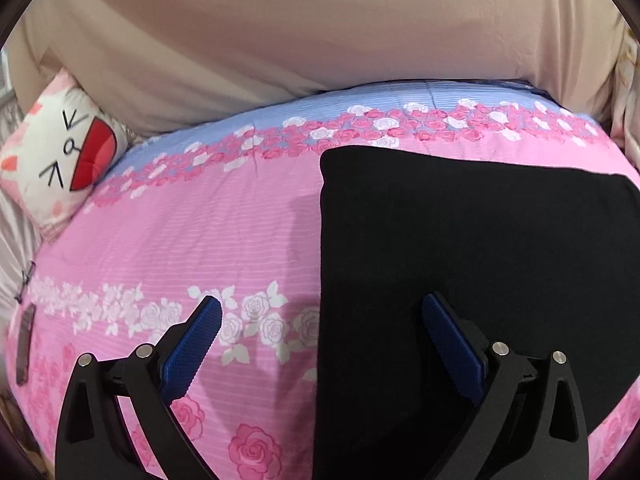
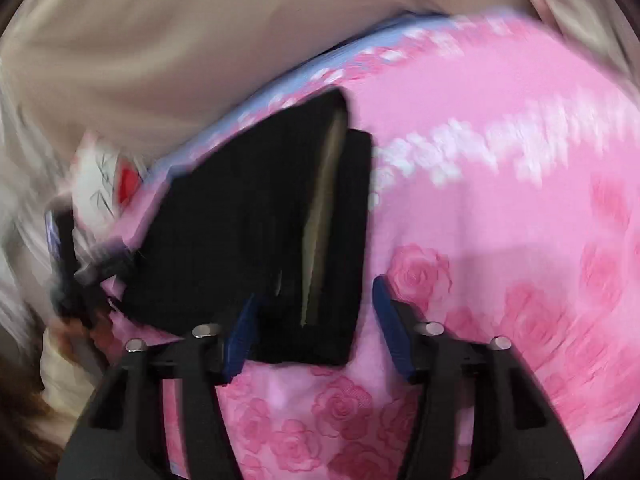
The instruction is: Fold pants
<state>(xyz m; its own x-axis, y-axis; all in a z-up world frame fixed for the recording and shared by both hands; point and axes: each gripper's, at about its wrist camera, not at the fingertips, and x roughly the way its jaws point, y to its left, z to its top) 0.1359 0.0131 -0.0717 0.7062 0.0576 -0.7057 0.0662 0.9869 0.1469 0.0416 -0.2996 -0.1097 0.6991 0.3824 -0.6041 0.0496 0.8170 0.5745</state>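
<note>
Black pants [image 1: 472,264] lie folded into a flat block on the right side of a pink rose-print bedsheet [image 1: 192,232]. My left gripper [image 1: 322,302] is open just above the pants' left edge, with the right finger over the black cloth and the left finger over the sheet. The right wrist view is blurred. In it the pants [image 2: 240,220] show a pale tan stripe along a fold. My right gripper [image 2: 314,300] is open, and the pants' near edge lies between its fingers without being pressed. The left gripper [image 2: 72,276] shows as a dark blur at the pants' left.
A white cat-face pillow [image 1: 60,156] rests at the far left of the bed. Beige fabric [image 1: 320,32] rises behind the sheet's blue border. A dark slim object [image 1: 25,344] lies at the left edge. Bare sheet spreads to the right of the pants [image 2: 500,240].
</note>
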